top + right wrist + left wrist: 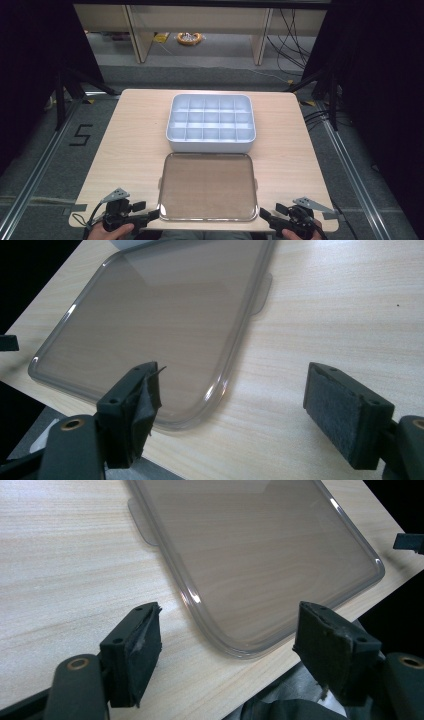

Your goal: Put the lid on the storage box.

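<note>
A clear smoky plastic lid lies flat on the near half of the wooden table. Behind it stands a white divided box with several empty compartments. My left gripper is open at the lid's near left corner, which sits between its jaws, apart from both. My right gripper is open at the lid's near right corner; its left jaw hangs over the lid's edge, its right jaw over bare wood. Neither gripper holds anything.
The table's front edge runs right under both grippers. Each side of the lid has a small tab. Dark floor, cables and black stands surround the table. Bare wood lies left and right of the lid and box.
</note>
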### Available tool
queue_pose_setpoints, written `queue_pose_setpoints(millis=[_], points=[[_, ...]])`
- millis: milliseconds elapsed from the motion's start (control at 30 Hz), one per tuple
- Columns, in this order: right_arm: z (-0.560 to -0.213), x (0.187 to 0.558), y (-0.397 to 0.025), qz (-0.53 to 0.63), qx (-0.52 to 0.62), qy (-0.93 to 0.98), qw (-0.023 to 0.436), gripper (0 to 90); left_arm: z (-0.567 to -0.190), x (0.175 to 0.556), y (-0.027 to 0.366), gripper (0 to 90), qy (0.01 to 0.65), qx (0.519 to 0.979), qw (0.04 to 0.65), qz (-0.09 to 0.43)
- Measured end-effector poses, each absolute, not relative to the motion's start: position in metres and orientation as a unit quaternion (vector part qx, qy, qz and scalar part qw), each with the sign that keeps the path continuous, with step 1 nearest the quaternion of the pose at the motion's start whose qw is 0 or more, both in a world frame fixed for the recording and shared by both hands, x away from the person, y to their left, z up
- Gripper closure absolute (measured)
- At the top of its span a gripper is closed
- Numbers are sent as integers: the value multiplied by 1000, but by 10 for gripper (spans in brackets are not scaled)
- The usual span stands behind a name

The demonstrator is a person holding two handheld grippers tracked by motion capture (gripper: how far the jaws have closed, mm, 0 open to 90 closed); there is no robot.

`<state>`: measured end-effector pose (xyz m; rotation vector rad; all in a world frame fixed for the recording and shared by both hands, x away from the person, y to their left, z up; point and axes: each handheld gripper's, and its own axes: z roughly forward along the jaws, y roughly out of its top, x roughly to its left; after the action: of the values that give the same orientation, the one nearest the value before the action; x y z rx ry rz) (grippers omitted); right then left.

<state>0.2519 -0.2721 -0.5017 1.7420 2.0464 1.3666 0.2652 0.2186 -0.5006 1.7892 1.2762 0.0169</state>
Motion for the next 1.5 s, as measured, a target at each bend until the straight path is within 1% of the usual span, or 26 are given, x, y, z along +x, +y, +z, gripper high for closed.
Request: queue_pose_setpoints(millis=[300, 333, 367, 433, 467, 533, 600, 667, 700, 733, 833, 900, 933, 967, 1000, 1033, 1067, 1100, 1133, 1167, 1233, 1267, 1300, 1333, 1400, 1500], points=[[-504, 253, -272, 456, 574, 678, 59, 237, -501, 266, 216, 261, 515, 728, 453, 7], [-503, 253, -271, 455, 576, 677, 51, 236, -501, 266, 216, 261, 515, 728, 452, 5], [-505, 254, -272, 452, 572, 682, 62, 235, -501, 265, 216, 261, 514, 729, 452, 5], [-505, 255, -269, 459, 575, 675, 53, 228, -501, 265, 215, 262, 514, 728, 454, 4], [-502, 253, -266, 463, 586, 664, 36, 218, -501, 266, 215, 262, 512, 731, 452, 6], [-505, 256, -268, 473, 559, 679, 53, 203, -501, 266, 214, 262, 512, 731, 452, 5], [-502, 255, -265, 472, 570, 671, 44, 203, -501, 266, 214, 262, 510, 733, 451, 6], [-503, 257, -264, 471, 555, 683, 57, 200, -501, 266, 212, 262, 510, 733, 451, 7], [-500, 255, -261, 472, 570, 672, 34, 200, -501, 266, 212, 262, 508, 735, 449, 7], [-501, 255, -260, 470, 567, 675, 39, 200, -502, 266, 210, 262, 513, 731, 451, 6], [-503, 258, -261, 474, 550, 686, 52, 200, -502, 267, 207, 262, 505, 739, 445, 7], [-501, 257, -257, 467, 563, 681, 41, 203, -502, 267, 204, 262, 506, 737, 448, 5], [-503, 259, -259, 473, 546, 690, 43, 208, -502, 268, 203, 262, 506, 737, 448, 6], [-504, 260, -257, 465, 552, 690, 54, 210, -501, 268, 203, 262, 503, 740, 447, 7], [-504, 260, -257, 465, 552, 690, 54, 210, -501, 269, 202, 262, 505, 736, 450, 9], [-502, 258, -254, 461, 564, 683, 39, 219, -501, 271, 201, 262, 500, 741, 448, 9], [-502, 258, -254, 461, 564, 683, 39, 219, -501, 271, 201, 262, 500, 741, 448, 9], [-504, 261, -255, 455, 553, 695, 57, 226, -501, 272, 200, 262, 505, 737, 448, 8], [-506, 262, -254, 462, 550, 694, 54, 228, -502, 274, 199, 263, 509, 735, 448, 9], [-504, 260, -252, 457, 561, 689, 42, 230, -502, 274, 199, 264, 509, 736, 446, 11], [-503, 260, -250, 448, 570, 687, 38, 236, -501, 276, 199, 265, 508, 738, 444, 12], [-505, 263, -253, 450, 553, 699, 56, 239, -501, 276, 199, 265, 510, 735, 447, 13], [-505, 263, -253, 450, 553, 699, 56, 239, -501, 276, 199, 265, 510, 735, 447, 13], [-504, 262, -248, 454, 566, 687, 37, 244, -500, 277, 199, 265, 509, 735, 447, 15], [-506, 264, -250, 458, 550, 697, 47, 246, -500, 278, 198, 265, 509, 735, 448, 16], [-507, 267, -248, 455, 547, 701, 34, 253, -502, 282, 194, 265, 507, 739, 442, 15]])
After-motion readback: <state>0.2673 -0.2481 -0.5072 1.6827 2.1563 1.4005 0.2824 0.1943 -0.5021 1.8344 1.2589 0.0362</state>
